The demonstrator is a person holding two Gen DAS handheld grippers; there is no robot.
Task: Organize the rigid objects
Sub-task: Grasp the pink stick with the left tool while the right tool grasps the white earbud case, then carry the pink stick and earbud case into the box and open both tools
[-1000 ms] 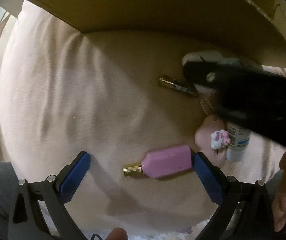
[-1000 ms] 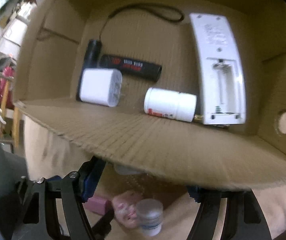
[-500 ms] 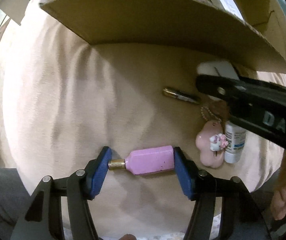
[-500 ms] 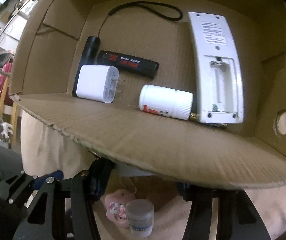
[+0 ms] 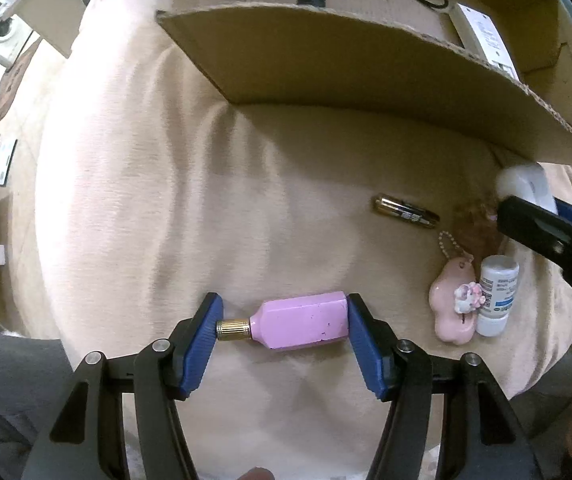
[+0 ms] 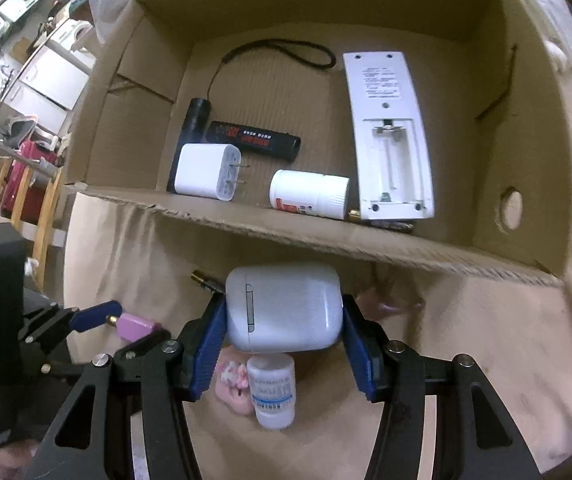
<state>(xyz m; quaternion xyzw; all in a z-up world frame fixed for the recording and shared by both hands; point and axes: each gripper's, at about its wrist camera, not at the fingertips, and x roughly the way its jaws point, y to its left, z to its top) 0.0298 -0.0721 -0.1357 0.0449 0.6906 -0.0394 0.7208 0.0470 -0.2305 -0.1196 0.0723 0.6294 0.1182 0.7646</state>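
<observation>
You're roughly halfway by the look of it. The cardboard box [image 6: 365, 240] already has a decent haul on its floor: a white charger plug [image 6: 208, 171], a black flashlight [image 6: 194, 120] with its cord, a black battery stick [image 6: 254, 141], a white pill bottle [image 6: 309, 195], and the white remote [image 6: 389, 136] lying face down with its battery bay open. There's also what looks like a small battery tucked at the remote's lower end, hard to tell.

Both your tools are loaded. Your left gripper [image 5: 284, 322] is clamped end to end on the pink bottle [image 5: 301, 324], one pad on the gold cap, the other on the base. It sits low over the beige cushion [image 5: 166, 200], and I can't tell if it's lifted clear. Your right gripper [image 6: 284, 320] is squeezing the white earbud case [image 6: 284, 306], held up just short of the box's near wall.

Still loose on the cushion: the AA battery [image 5: 405, 212], the pink charm keychain [image 5: 451, 306], and the small white bottle [image 5: 495, 294] touching it. So my guess is two drops into the box, then three more pickups. The near wall looks like it needs clearing on the way in.
</observation>
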